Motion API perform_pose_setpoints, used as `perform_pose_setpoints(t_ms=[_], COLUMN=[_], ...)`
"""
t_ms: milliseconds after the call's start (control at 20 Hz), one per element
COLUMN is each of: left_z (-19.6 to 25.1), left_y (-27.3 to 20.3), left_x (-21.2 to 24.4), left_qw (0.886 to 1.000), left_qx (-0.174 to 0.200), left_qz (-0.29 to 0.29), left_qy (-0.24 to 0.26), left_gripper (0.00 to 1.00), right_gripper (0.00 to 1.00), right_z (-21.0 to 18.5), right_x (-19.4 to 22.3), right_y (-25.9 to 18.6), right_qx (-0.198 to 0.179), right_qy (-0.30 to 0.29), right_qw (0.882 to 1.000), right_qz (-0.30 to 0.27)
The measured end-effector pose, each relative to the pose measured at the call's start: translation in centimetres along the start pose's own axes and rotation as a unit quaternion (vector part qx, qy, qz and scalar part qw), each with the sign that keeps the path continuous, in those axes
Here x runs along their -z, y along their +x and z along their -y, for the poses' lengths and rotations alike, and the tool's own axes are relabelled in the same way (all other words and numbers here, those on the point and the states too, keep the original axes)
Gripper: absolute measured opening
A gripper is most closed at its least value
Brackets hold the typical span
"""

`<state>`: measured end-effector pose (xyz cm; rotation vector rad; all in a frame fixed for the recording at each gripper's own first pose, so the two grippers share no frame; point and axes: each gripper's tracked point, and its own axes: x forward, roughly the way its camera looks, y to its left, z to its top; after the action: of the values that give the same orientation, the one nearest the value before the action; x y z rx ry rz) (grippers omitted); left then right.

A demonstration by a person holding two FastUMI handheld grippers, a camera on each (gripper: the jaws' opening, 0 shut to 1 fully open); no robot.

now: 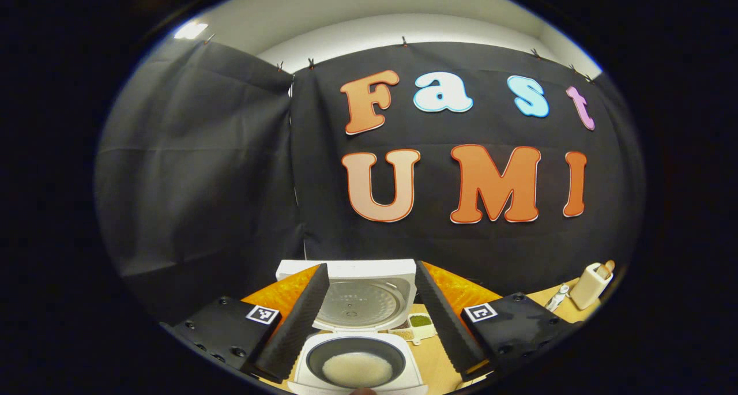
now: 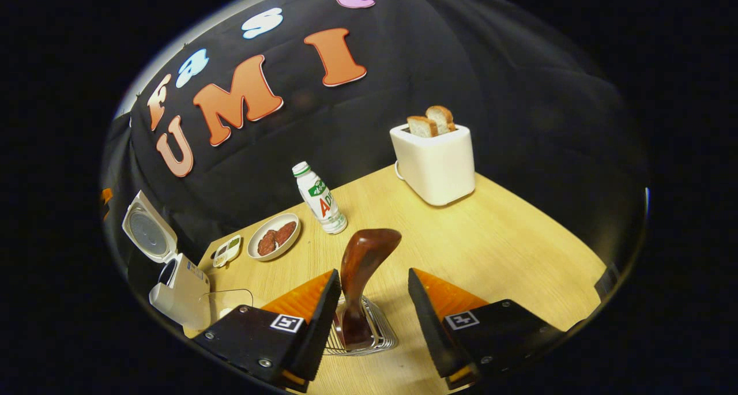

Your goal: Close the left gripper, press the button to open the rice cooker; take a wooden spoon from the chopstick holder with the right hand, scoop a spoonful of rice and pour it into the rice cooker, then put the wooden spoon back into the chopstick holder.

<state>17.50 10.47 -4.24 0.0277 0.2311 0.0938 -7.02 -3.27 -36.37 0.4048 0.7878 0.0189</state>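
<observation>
Near me in the right gripper view, my right gripper (image 2: 372, 303) stands released, fingers spread either side of the glossy wooden spoon (image 2: 361, 279), which stands in a wire chopstick holder (image 2: 377, 337); the holder's base is cut off. The pale wood-grain table (image 2: 507, 245) carries a bottle (image 2: 319, 199), a dish (image 2: 274, 236) and, farther right, a boxy white toaster (image 2: 435, 161) with bread. In the left gripper view, my left gripper (image 1: 366, 326) hangs released over the white rice cooker (image 1: 357, 354), lid (image 1: 360, 300) raised, rice (image 1: 357, 369) in its dark pot. Black cloth walls the booth.
</observation>
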Motion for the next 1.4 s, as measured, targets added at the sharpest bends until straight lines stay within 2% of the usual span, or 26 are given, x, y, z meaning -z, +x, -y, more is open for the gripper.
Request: perform_pose_setpoints(t_ms=[50, 100, 250, 350, 500, 650, 700, 800, 900, 1000, 1150, 1400], left_z=[-0.4, -1.0, -2.1, -2.9, -3.6, -4.5, -4.3, -3.6, -4.0, -4.2, -3.7, -3.4], left_y=[1.4, 2.9, 7.0, 9.5, 12.6, 14.5, 14.9, 15.2, 14.8, 14.4, 13.0, 9.0], left_x=[-0.4, -0.5, -0.1, 0.1, 0.9, 2.0, 2.9, 4.3, 5.2, 5.5, 6.1, 7.5], left_qw=[1.0, 1.0, 0.999, 0.997, 0.994, 0.99, 0.988, 0.983, 0.98, 0.979, 0.974, 0.965], left_qx=[0.001, -0.002, -0.004, -0.013, -0.006, -0.015, -0.007, 0.002, 0.003, 0.003, 0.016, 0.031], left_qz=[-0.008, -0.02, -0.051, -0.067, -0.103, -0.137, -0.156, -0.181, -0.199, -0.204, -0.227, -0.26], left_qy=[-0.007, -0.01, -0.02, -0.025, -0.035, -0.022, -0.017, -0.02, -0.017, -0.012, 0.002, -0.002], left_gripper=[0.98, 1.0, 0.98, 0.98, 0.98, 0.98, 0.99, 0.98, 0.99, 0.99, 0.99, 0.99], right_gripper=[0.81, 0.84, 0.92, 0.93, 0.94, 0.94, 0.94, 0.94, 0.93, 0.94, 0.94, 0.93], right_z=[0.2, 0.2, 0.0, -0.3, -1.8, -3.4, -3.8, -4.5, -5.3, -7.0, -9.4, -11.4], right_x=[-1.1, -2.3, -6.0, -8.4, -12.2, -15.2, -15.9, -17.1, -18.4, -18.9, -19.1, -18.2], right_y=[-1.0, -2.3, -6.2, -9.1, -13.5, -17.4, -18.3, -20.0, -21.1, -21.6, -21.3, -19.5], right_qx=[0.005, 0.009, 0.024, 0.035, 0.045, 0.052, 0.056, 0.069, 0.086, 0.085, 0.06, 0.017], right_qy=[-0.004, -0.01, -0.035, -0.052, -0.076, -0.099, -0.106, -0.124, -0.158, -0.188, -0.203, -0.189], right_qw=[1.0, 1.0, 0.996, 0.993, 0.983, 0.971, 0.968, 0.959, 0.945, 0.936, 0.932, 0.938], right_qz=[0.013, 0.028, 0.072, 0.103, 0.161, 0.21, 0.222, 0.246, 0.274, 0.286, 0.294, 0.291])
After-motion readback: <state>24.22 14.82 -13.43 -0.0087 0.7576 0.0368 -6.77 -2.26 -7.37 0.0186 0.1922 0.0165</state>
